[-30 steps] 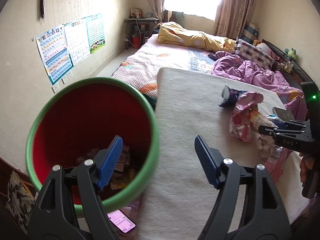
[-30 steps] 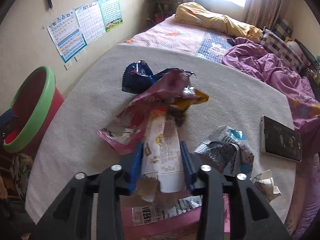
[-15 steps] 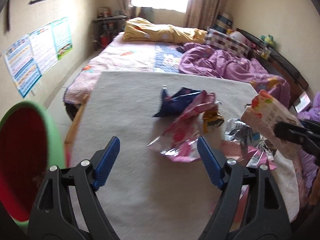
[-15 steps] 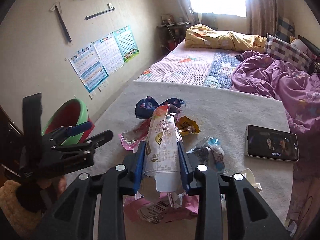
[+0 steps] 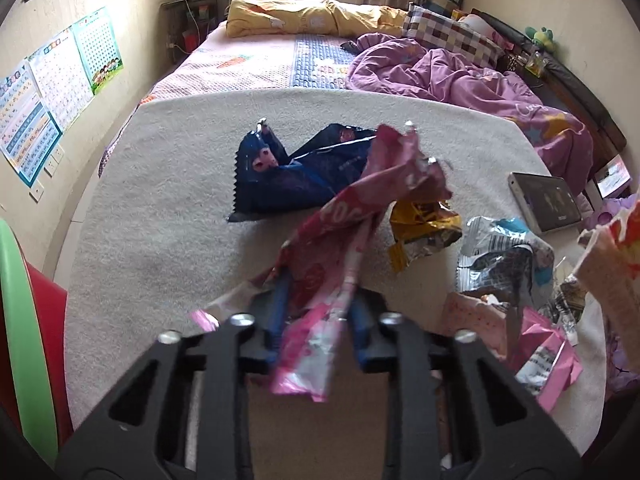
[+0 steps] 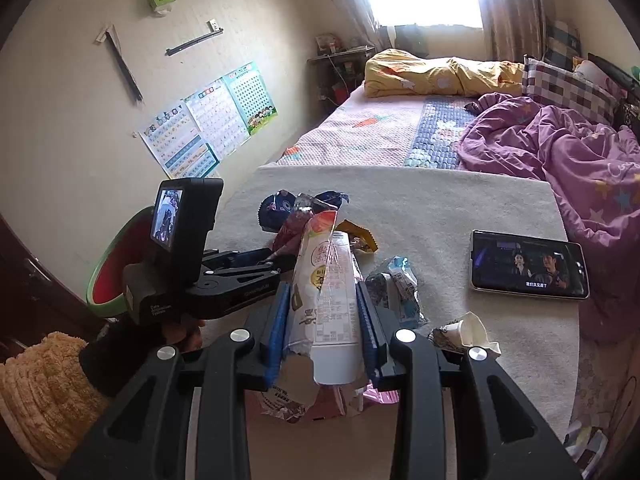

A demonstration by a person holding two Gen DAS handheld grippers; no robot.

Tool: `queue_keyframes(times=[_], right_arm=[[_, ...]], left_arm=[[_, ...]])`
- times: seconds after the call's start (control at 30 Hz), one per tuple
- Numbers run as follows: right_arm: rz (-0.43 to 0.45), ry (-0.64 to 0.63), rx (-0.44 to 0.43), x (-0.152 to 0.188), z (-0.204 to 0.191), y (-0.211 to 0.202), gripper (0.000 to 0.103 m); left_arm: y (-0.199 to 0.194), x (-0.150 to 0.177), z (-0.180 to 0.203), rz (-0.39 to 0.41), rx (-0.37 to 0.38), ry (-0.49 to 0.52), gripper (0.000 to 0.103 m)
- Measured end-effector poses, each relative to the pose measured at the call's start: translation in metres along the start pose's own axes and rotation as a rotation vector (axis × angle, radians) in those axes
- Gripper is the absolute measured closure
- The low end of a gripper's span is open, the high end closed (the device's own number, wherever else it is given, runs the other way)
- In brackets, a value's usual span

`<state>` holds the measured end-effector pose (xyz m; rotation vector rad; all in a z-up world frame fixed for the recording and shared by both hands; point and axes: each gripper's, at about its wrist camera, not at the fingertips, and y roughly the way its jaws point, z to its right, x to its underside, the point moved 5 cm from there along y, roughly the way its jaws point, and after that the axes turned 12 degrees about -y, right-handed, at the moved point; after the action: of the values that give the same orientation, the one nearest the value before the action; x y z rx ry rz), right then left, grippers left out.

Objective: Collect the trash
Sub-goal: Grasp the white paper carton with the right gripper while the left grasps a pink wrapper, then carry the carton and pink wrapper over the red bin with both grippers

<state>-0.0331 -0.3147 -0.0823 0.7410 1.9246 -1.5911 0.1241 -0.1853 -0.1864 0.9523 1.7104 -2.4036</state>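
Observation:
My left gripper (image 5: 318,312) is shut on a pink snack wrapper (image 5: 340,240) above the white table (image 5: 160,216). My right gripper (image 6: 324,312) is shut on a white and cream snack bag (image 6: 326,284), held above the table; that bag also shows at the right edge of the left wrist view (image 5: 612,256). On the table lie a dark blue wrapper (image 5: 292,176), a gold wrapper (image 5: 424,228), a silver wrapper (image 5: 504,256) and pink wrappers (image 5: 540,360). The red bin with a green rim (image 5: 24,320) stands at the table's left; it also shows in the right wrist view (image 6: 112,264).
A phone playing video (image 6: 528,266) lies on the table's right side. A crumpled white paper (image 6: 472,330) lies near my right gripper. A bed with purple (image 5: 460,76) and yellow quilts stands behind the table. Posters hang on the left wall (image 6: 208,116).
My left gripper swung from over the bin to the table and shut on the pink wrapper. My right gripper lifted the white bag higher.

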Motion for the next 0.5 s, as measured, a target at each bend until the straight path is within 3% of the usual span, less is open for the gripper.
queue_keyframes(times=[0.17, 0.5], right_arm=[[0.01, -0.017, -0.025, -0.005, -0.012, 0.004, 0.071], [0.007, -0.069, -0.088, -0.011, -0.052, 0.017, 0.071]], left_arm=[[-0.033, 0.007, -0.006, 0.059, 0.024, -0.049, 0.096], [-0.106, 0.029, -0.034, 0.166, -0.009, -0.151, 0.096]])
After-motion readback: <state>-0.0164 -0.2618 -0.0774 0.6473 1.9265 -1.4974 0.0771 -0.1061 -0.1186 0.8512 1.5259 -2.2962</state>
